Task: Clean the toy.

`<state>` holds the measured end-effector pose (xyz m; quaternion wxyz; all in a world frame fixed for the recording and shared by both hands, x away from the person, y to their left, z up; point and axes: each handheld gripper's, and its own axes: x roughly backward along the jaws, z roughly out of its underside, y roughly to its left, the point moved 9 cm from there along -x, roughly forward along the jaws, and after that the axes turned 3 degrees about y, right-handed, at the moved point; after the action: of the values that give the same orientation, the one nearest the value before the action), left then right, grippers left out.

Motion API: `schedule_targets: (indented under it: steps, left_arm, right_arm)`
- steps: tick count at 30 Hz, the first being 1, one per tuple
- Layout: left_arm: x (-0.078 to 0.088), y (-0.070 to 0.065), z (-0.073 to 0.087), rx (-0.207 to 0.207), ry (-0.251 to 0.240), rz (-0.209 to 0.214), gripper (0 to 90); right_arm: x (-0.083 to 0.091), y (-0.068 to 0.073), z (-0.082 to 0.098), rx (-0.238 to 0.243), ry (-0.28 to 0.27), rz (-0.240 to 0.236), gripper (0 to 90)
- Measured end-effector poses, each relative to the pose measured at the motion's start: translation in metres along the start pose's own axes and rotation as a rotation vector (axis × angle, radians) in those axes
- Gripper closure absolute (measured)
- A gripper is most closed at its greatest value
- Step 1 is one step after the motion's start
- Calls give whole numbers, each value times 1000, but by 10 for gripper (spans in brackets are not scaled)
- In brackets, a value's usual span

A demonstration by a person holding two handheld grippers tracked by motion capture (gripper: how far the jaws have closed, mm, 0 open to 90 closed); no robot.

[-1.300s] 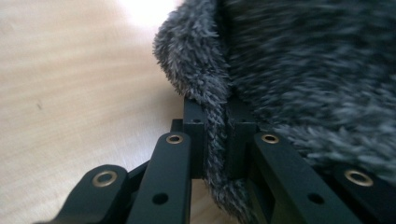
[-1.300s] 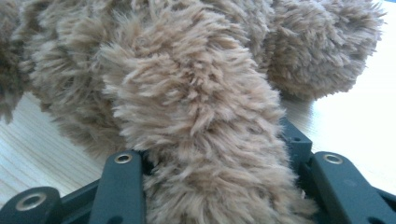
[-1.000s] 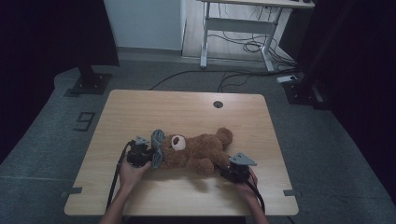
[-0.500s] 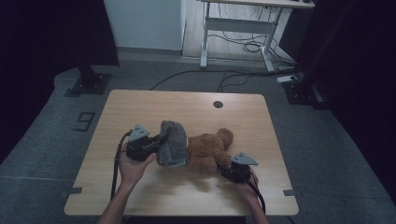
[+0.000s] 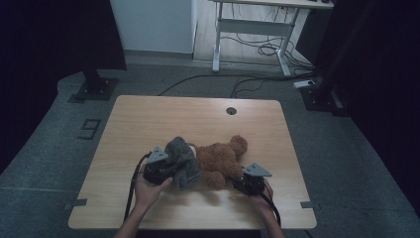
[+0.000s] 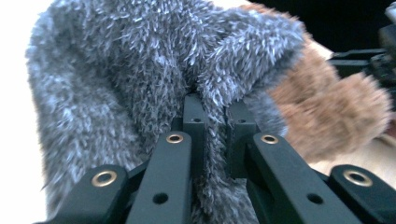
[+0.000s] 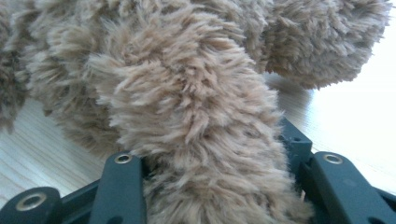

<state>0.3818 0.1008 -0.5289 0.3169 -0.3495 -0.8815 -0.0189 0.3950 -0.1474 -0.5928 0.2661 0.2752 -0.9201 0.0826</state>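
Fuzzy grey cloth (image 5: 182, 161) now drapes plush bear (image 5: 218, 161)

teddy bear's head (image 5: 194, 154) hidden under grey cloth (image 5: 181, 157)

Shaggy grey fleece cloth (image 6: 116, 84), brown plush teddy bear (image 5: 218, 161)

Brown teddy bear (image 5: 218, 161): shaggy plush, lying flat, stretched between the two tongs. One brown limb (image 7: 196, 140) sits clamped between the jaws of the right tongs (image 5: 250, 182), at the bear's near right end.

Grey fuzzy cloth (image 5: 181, 161): long-pile, bunched and folded, covering the bear's head end beside the left tongs (image 5: 161, 168). A fold of it (image 6: 201, 93) is pinched between the closed jaws of the left tongs and raised over the bear.
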Motion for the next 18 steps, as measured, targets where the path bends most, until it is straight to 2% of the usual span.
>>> schedule_targets:
  steps: [4, 7, 9, 11, 15, 18]
  left_arm:
    - [2, 26, 20, 54, 57, -92, 814]
    - [-3, 45, 34, 105, 100, -105, 812]
    - [-10, 54, 41, 119, 138, -108, 810]
    - [-15, 57, 43, 135, 144, -105, 809]
    - [-21, 59, 39, 135, 144, -120, 807]
    - [-25, 62, 39, 152, 144, -117, 806]
  right_arm:
    - [0, 0, 1, -9, 4, -1, 501]
    - [-1, 0, 0, -16, 5, -9, 501]
    - [-1, -1, 0, -20, 5, -9, 501]
    - [-1, -1, 0, -22, 6, -10, 501]
    - [-1, -2, 0, -22, 7, -16, 498]
    - [-2, -1, 0, -18, 8, -16, 496]
